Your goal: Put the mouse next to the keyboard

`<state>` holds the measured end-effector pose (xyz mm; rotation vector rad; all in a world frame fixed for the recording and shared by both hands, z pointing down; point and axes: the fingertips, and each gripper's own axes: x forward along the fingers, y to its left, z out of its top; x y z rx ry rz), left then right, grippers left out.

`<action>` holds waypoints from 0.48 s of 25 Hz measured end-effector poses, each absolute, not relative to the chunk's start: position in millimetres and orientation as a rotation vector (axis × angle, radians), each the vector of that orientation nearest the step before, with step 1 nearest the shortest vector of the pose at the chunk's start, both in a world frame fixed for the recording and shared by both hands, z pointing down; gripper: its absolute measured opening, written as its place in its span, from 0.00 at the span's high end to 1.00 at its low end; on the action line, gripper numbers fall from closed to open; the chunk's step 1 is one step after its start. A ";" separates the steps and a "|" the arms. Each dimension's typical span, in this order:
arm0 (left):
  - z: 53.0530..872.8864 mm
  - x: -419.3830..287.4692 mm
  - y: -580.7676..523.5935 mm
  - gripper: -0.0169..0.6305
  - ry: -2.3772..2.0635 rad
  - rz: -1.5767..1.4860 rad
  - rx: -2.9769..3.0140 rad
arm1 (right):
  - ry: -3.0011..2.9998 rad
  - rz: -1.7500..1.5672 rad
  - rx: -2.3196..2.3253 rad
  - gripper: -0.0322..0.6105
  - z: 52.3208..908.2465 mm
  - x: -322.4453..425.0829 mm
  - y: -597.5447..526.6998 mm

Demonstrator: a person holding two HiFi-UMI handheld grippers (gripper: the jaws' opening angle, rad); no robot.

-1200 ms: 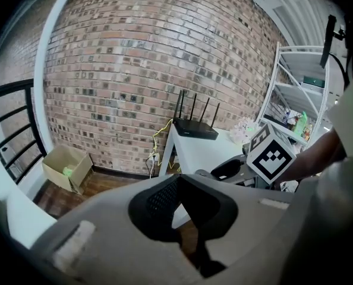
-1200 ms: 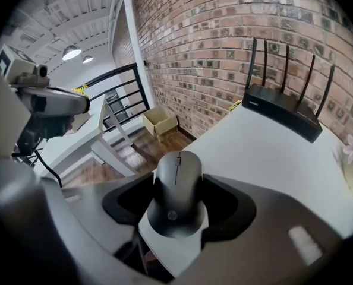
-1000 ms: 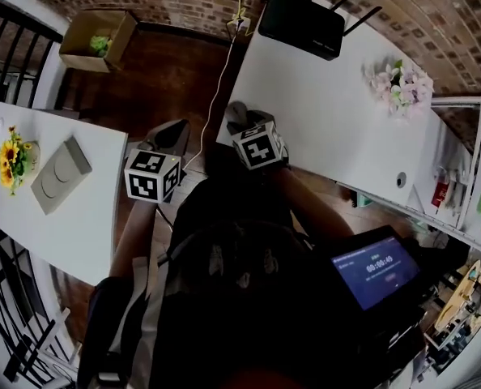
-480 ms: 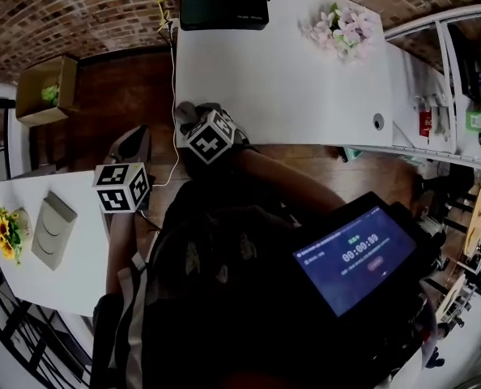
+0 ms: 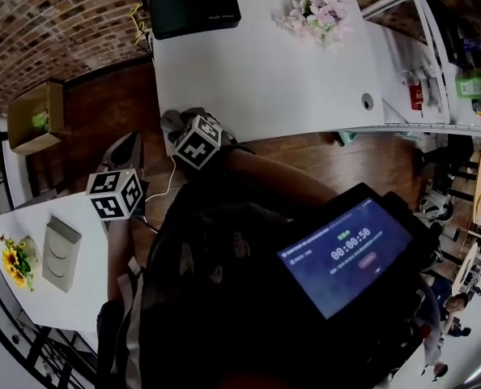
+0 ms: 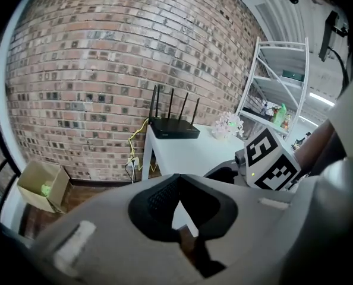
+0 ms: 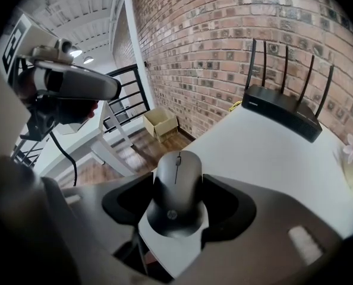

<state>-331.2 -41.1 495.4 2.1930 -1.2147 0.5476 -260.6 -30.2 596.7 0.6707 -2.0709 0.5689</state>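
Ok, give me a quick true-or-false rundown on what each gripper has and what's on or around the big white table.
1. The right gripper is closed on the mouse. True.
2. The left gripper holds something as well. False: its jaws meet at the tips with nothing between them.
3. The router sits on the white table at the end nearest the brick wall. True.
4. A keyboard lies on the white table beside the router. False: no view shows a keyboard.
5. The cardboard box stands on the white table. False: it is on the floor by the brick wall.
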 end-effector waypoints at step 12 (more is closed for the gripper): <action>501.8 -324.2 -30.9 0.97 -1.215 0.578 2.179 | -2.127 0.508 0.649 0.46 585.8 -250.9 -31.5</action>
